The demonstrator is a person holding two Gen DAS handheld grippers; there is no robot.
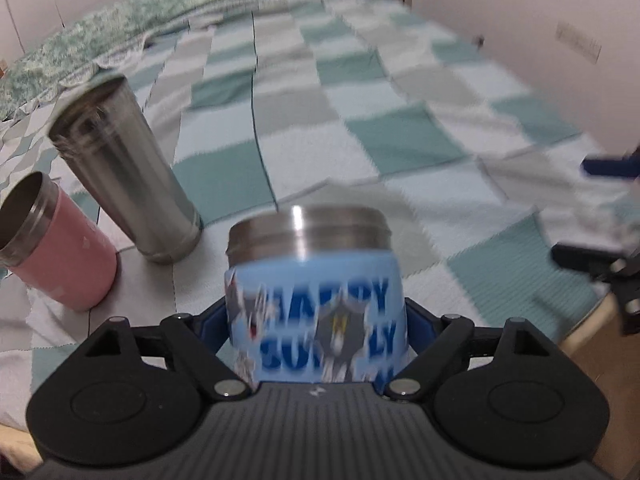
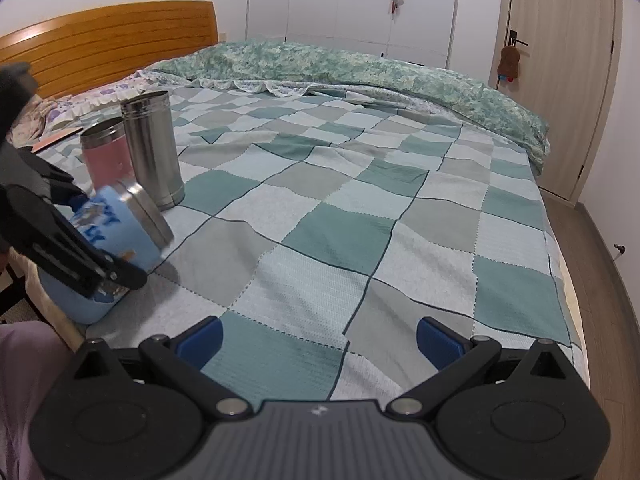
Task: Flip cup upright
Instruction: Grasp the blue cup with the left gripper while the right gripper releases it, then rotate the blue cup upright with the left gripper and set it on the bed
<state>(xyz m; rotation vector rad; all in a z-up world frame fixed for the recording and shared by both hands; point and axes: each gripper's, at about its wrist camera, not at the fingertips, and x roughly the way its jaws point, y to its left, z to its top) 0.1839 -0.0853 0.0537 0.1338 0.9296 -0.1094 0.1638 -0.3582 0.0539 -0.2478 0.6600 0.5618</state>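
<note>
The left gripper point(image 1: 316, 320) is clamped on the blue cup point(image 1: 316, 304), its blue pads pressing the printed body from both sides. In the right wrist view the cup point(image 2: 120, 236) is tilted, its steel rim leaning up and toward the middle of the bed point(image 2: 360, 208), and its base seems to hang just over the bed's near edge, though the left gripper point(image 2: 80, 256) hides part of it. The left view is blurred, so the print on the cup reads only roughly.

Just behind the blue cup stand a pink cup point(image 2: 105, 152) and a tall steel cup point(image 2: 154, 148), both upright with mouths up, close beside each other on the checked blanket point(image 1: 400, 120). A green patterned quilt point(image 2: 360, 68) lies bunched along the far side of the bed, below the wooden headboard point(image 2: 108, 36).

The right gripper point(image 2: 320, 336) hangs open over the blanket, its fingers wide apart with nothing between them, well apart from the cups
</note>
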